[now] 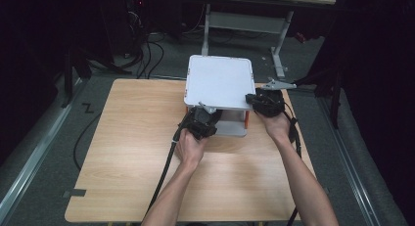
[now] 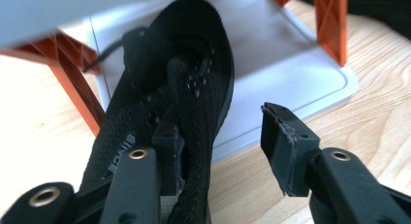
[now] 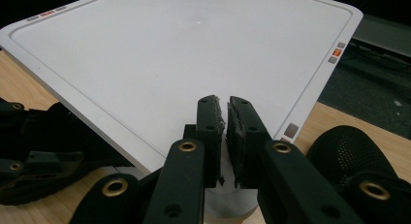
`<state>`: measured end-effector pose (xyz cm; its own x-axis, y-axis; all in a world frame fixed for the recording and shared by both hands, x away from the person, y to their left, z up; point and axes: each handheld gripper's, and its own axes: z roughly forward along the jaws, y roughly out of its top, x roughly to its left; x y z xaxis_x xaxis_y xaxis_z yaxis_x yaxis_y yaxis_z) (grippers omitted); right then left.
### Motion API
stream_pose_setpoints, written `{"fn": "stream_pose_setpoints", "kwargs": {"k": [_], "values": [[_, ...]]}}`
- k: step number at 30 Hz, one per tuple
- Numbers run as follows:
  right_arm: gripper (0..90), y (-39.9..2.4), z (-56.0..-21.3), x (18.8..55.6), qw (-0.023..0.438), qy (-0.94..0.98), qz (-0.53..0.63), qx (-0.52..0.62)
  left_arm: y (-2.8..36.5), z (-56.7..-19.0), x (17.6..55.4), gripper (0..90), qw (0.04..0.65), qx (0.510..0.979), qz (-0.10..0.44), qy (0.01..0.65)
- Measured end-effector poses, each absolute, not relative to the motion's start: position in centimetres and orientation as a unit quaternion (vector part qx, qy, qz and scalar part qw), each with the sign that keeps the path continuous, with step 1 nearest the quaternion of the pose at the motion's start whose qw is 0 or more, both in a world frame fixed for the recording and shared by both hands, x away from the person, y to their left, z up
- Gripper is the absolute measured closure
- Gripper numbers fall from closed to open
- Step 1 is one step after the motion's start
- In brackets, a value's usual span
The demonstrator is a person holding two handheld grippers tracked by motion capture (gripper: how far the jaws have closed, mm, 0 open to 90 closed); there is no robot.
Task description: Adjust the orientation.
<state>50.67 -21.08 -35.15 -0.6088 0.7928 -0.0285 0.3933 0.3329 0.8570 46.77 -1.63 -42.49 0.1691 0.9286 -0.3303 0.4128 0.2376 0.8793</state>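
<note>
High view: a person's two hands work at a wooden worktop [image 1: 132,138]; the left claw [image 1: 201,119] sits at the near edge of a white two-tier rack [image 1: 220,81], the right claw [image 1: 254,100] at its right corner.
Left gripper view: the left claw [image 2: 223,141] is released, jaws apart, one pad resting against a black shoe [image 2: 189,78] that lies on the rack's lower shelf [image 2: 300,54] between orange posts [image 2: 332,20], heel overhanging the front edge.
Right gripper view: the right claw [image 3: 226,129] is clenched on the rim of the top shelf [image 3: 194,49], steadying it; a second black shoe [image 3: 346,146] sits just beside.
Risk: the freed shoe may tip off the shelf, since its heel overhangs.
</note>
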Motion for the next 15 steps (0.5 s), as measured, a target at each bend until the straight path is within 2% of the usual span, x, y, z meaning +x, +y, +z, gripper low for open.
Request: {"fn": "stream_pose_setpoints", "kwargs": {"k": [10,15], "values": [[83.4,-21.1,-35.2,50.7,0.229,0.783,0.436,0.379,-1.0,-40.6,45.8,47.6,0.543,0.558,0.262,0.570],[83.4,-21.0,-35.2,50.6,0.232,0.783,0.436,0.378,-0.1,-39.6,45.5,43.4,0.553,0.553,0.248,0.572]]}}
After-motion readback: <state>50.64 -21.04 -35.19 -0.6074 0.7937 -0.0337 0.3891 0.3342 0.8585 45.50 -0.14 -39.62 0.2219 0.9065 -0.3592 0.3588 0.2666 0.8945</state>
